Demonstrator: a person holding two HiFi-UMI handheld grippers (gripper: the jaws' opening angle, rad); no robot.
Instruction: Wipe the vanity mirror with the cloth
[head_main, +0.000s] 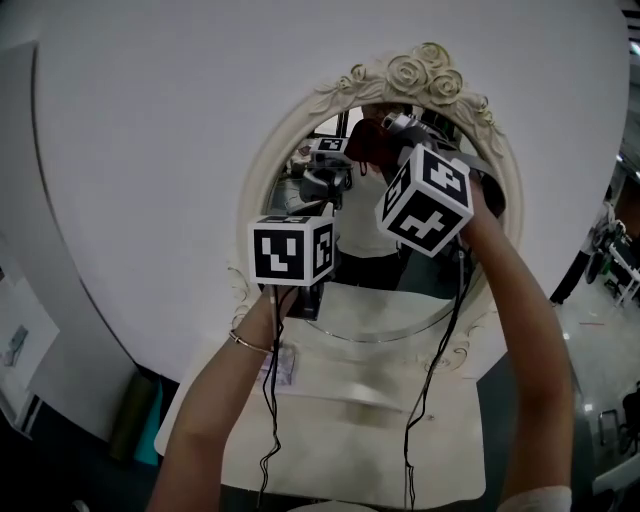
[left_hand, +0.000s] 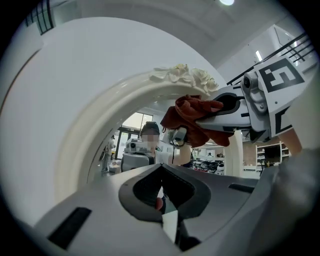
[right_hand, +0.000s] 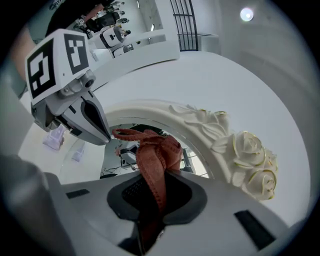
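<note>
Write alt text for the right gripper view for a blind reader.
The right gripper clamps a rust-red cloth near the top of the vanity mirror, beside its white carved roses. The left gripper points in from upper left.

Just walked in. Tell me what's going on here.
A person holds tongs in each hand at an oval vanity mirror with a rose-carved frame. The right tongs are shut on a rust-red cloth, held near the top of the glass, just under the roses. The left tongs sit alongside, jaws together, apparently empty.
</note>
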